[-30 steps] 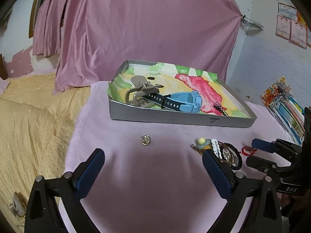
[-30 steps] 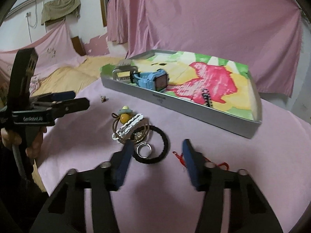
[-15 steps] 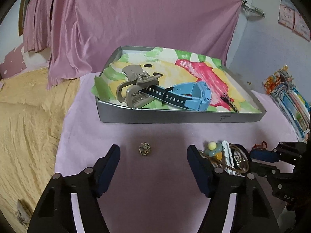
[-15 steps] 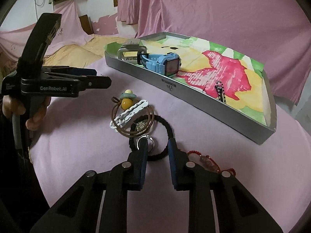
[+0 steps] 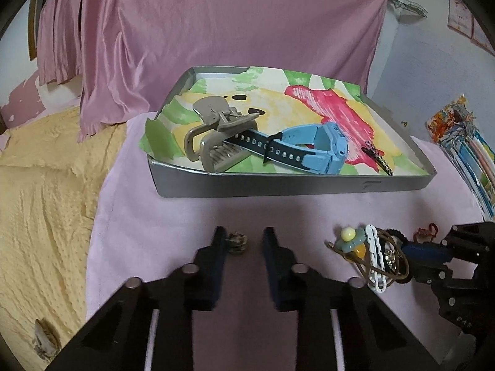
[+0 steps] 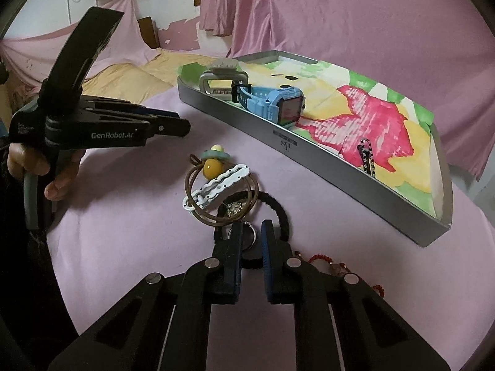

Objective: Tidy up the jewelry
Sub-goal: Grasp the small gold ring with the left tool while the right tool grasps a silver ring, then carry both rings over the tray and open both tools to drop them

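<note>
A grey tray (image 5: 278,187) with a colourful paper liner holds a beige hair claw (image 5: 213,136), a blue watch (image 5: 309,150) and a small dark clip (image 5: 377,157). My left gripper (image 5: 241,241) is partly open, its fingers on either side of a small gold earring (image 5: 236,242) on the pink cloth. My right gripper (image 6: 250,235) is nearly shut around a silver ring (image 6: 247,236) lying in a black hair tie (image 6: 278,213). Beside it lie brown loops (image 6: 216,194), a white clip (image 6: 219,185) and a yellow-green bead charm (image 6: 213,160).
A red cord bracelet (image 6: 328,262) lies right of my right gripper. A yellow bedspread (image 5: 40,201) drops off left of the table. Colourful booklets (image 5: 464,148) sit at the far right. Pink drapes (image 5: 216,31) hang behind the tray.
My left gripper has moved forward to the earring and narrowed around it. My right gripper has narrowed and moved onto the silver ring.
</note>
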{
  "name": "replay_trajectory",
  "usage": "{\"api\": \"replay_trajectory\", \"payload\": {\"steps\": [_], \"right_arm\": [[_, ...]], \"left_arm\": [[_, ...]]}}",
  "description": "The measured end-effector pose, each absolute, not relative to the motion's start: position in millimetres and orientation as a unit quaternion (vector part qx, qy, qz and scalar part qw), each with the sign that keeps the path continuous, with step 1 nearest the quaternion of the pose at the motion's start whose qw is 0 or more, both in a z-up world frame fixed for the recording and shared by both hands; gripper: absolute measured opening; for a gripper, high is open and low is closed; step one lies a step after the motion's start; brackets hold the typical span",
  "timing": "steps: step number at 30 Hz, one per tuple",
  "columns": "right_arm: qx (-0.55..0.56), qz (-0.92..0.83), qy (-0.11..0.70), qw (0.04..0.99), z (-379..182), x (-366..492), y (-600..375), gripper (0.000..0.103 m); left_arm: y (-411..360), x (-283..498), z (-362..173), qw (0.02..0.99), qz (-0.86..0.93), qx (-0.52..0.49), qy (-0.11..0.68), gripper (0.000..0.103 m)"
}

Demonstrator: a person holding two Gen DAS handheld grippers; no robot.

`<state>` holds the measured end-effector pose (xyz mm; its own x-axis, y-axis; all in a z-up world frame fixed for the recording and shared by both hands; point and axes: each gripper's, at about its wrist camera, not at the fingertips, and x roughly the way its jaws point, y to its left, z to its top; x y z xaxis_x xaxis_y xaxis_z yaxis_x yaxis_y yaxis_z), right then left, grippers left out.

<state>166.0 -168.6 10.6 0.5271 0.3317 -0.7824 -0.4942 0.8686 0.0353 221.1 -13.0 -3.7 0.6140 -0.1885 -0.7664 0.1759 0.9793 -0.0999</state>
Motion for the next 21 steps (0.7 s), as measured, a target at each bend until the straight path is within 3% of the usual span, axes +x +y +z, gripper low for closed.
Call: {"api": "replay_trajectory", "payload": {"steps": [11,21], "right_arm": [[-0.056,0.227,0.409,0.882,13.8,158.0,-186.9,0.006],[-0.007,0.215,0.373,0.903,25.9,157.7,-207.2,0.006]], "left_arm": [[-28.6,205.3,-2.5,0.893,-0.152,-0.002,0.424,0.012],[-39.5,184.4,11.1,0.905,-0.198,-0.028,0.377,0.012]]}}
